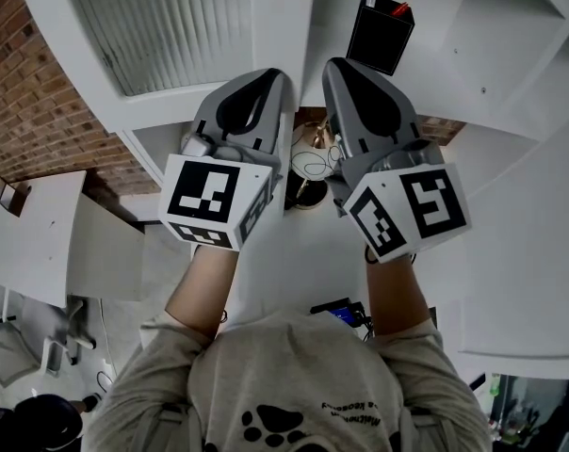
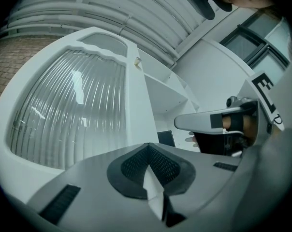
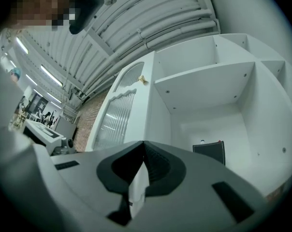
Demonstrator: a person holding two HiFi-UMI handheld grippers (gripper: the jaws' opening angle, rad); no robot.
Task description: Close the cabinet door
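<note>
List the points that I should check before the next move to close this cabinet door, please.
1. Cabinet door open and in view: ok.
2. Left gripper jaws together, nothing between them: ok.
3. Right gripper jaws together, nothing between them: ok.
4. Black box set well back from the door's edge: ok.
5. Left gripper touching the door: cannot tell.
6. Right gripper out of the door's swing: cannot tell.
</note>
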